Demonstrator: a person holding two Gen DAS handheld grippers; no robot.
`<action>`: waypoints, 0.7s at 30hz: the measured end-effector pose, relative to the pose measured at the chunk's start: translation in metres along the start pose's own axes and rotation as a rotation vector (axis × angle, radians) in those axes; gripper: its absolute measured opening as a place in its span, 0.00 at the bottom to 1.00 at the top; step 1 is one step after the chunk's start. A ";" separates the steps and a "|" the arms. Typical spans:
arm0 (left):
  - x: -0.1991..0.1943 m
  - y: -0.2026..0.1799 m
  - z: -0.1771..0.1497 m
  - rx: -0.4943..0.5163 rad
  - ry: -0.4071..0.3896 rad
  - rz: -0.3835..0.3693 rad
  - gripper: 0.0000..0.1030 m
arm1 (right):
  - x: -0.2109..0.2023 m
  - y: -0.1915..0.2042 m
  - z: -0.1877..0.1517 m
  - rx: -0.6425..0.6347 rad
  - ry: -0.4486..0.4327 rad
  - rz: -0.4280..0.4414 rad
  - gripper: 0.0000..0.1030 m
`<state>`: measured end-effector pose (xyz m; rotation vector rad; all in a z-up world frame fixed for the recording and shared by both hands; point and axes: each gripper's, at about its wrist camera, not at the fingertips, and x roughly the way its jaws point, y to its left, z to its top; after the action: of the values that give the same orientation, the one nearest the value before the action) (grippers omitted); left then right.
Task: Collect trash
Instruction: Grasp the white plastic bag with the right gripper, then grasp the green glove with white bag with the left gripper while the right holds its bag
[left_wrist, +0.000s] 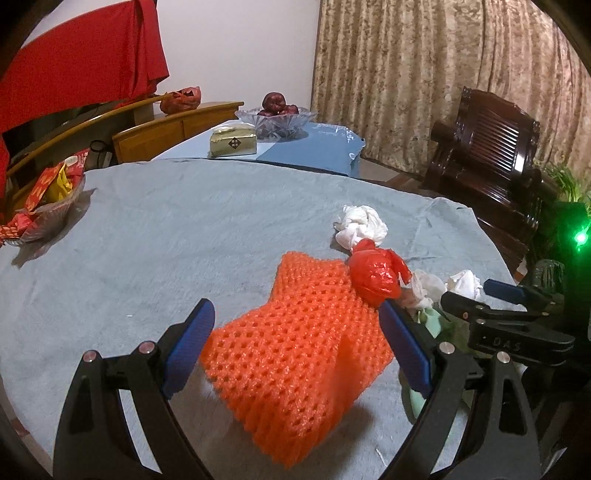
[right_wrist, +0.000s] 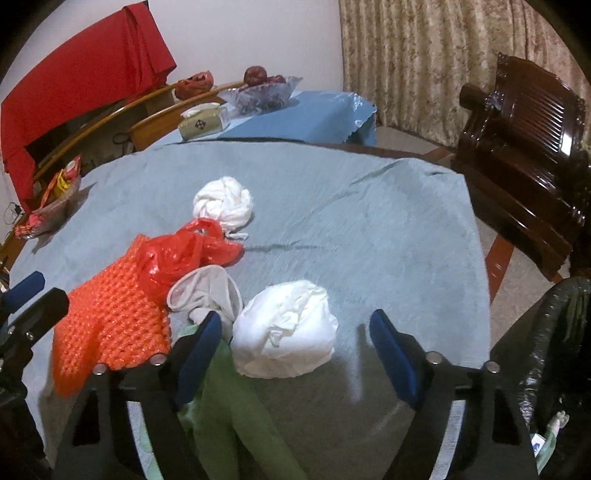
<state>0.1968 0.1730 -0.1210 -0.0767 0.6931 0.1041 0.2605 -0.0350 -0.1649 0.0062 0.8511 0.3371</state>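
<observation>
Straddling orange foam net (left_wrist: 295, 354), left hand-held gripper (left_wrist: 299, 343) released, right hand-held gripper (left_wrist: 491, 306) (marked "DAS") released.

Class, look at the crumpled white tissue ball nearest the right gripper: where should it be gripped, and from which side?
Grip the crumpled white tissue ball across its rounded middle, coming from above and the near side. It sits free on the grey-blue tablecloth, between the right gripper's open fingers.

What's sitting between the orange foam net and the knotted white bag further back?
A crumpled red plastic bag lies between the orange foam net and the knotted white bag, overlapping the net's far edge; the right wrist view shows it best.
</observation>
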 end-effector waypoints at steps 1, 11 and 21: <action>0.001 -0.001 0.000 0.001 0.001 -0.002 0.85 | 0.001 0.000 -0.001 0.000 0.008 0.011 0.69; 0.002 -0.012 -0.001 0.016 0.009 -0.013 0.85 | -0.009 -0.007 -0.002 0.022 -0.003 0.066 0.44; 0.001 -0.051 -0.003 0.053 0.014 -0.073 0.83 | -0.053 -0.033 -0.002 0.058 -0.084 0.026 0.44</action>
<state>0.2014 0.1223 -0.1223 -0.0521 0.7060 0.0150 0.2360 -0.0820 -0.1322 0.0853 0.7779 0.3342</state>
